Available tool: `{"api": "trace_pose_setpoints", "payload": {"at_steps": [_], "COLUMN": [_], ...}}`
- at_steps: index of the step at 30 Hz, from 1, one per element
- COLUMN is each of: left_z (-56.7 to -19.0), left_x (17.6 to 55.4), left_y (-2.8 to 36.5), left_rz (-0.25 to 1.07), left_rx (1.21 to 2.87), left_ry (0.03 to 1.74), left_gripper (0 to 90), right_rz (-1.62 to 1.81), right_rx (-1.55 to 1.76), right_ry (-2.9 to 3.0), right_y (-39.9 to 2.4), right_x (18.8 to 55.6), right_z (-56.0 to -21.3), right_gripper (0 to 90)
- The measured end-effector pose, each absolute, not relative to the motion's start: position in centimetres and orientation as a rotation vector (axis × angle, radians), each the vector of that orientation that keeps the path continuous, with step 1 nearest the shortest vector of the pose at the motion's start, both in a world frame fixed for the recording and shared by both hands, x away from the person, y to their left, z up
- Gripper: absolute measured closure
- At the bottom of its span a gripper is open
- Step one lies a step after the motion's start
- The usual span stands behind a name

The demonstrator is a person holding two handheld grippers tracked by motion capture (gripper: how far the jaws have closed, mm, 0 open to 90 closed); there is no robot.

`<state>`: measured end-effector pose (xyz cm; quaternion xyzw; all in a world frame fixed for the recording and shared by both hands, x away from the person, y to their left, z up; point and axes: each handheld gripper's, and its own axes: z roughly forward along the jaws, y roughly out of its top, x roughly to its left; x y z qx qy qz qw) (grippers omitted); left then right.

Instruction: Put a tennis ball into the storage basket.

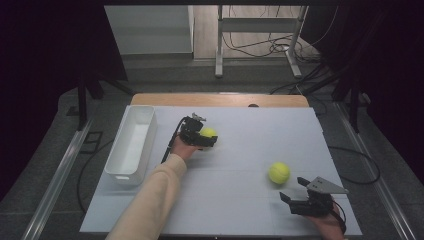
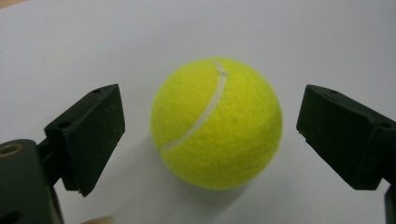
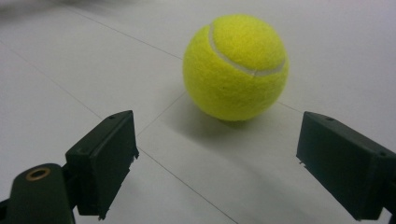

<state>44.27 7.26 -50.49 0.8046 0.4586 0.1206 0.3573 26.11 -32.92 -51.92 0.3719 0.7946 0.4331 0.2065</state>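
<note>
Two yellow tennis balls lie on the white table top (image 1: 235, 200). One ball (image 1: 208, 132) (image 2: 216, 123) sits at mid-left between the jaws of my left gripper (image 1: 207, 137) (image 2: 212, 140), which is open; a gap shows on each side of the ball. The other ball (image 1: 279, 173) (image 3: 236, 67) rests at the right. My right gripper (image 1: 294, 189) (image 3: 215, 158) stands open just short of it, near the table's front right edge, with nothing between its fingers (image 3: 105, 158).
A long white bin (image 1: 131, 145) stands along the table's left edge, its inside looking bare. A wooden strip (image 1: 220, 99) borders the far edge. Beyond it are a desk frame and floor cables (image 1: 272, 47).
</note>
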Motion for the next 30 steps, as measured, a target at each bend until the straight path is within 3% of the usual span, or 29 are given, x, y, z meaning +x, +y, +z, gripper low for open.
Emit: {"api": "trace_pose_setpoints", "payload": {"at_steps": [10, 14, 30], "left_z": [-51.2, -51.1, -49.2], "left_x": [44.9, 44.9, 43.9], "left_y": [6.7, 6.8, 7.7], "left_rz": [0.3, 0.281, 0.301], "left_rx": [2.111, 2.102, 2.089], "left_ry": [1.202, 1.192, 1.162], "left_gripper": [11.1, 25.6, 26.5], "right_rz": [1.207, 1.207, 1.207], "right_rx": [1.036, 1.036, 1.038], "right_ry": [2.214, 2.213, 2.209], "right_y": [-33.0, -33.0, -33.0], "right_x": [26.1, 26.1, 26.1], "right_z": [-51.9, -51.9, -51.9], "right_gripper": [12.7, 12.8, 12.8]}}
